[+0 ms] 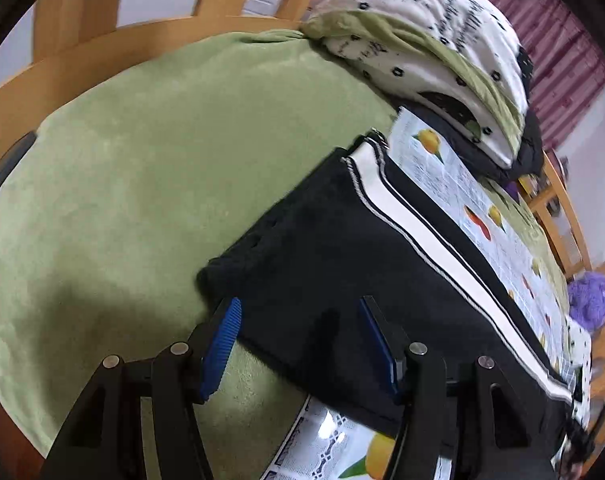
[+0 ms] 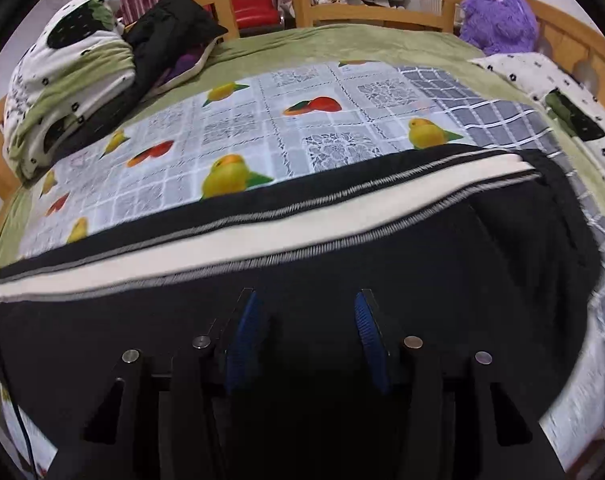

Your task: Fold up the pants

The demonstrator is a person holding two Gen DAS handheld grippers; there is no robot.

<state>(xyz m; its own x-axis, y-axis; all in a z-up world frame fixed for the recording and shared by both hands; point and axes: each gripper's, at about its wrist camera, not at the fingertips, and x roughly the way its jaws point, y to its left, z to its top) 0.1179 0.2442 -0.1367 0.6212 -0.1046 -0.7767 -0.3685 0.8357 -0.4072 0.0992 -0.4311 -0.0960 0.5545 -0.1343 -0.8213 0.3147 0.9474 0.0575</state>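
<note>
**Fold Pants: Grippers Positioned Above Garment**

The pants [image 1: 342,264] lie flat on the fruit-print sheet [image 2: 262,120] spread over the green bed cover [image 1: 142,160]. The garment is black with a white side stripe [image 2: 262,232] along its far edge.

Left: the left gripper [image 1: 302,344] is released, jaws apart, nothing clamped. It hangs over the pants' left end, where the cloth meets the green cover.

Right: the right gripper [image 2: 306,340] is likewise released, jaws apart above the black fabric, nearer the right end.

Step in hand, as judged: approach for a grasp, before a fold. The next move calls for lowering each gripper onto the near edge and clenching on the cloth.
</note>
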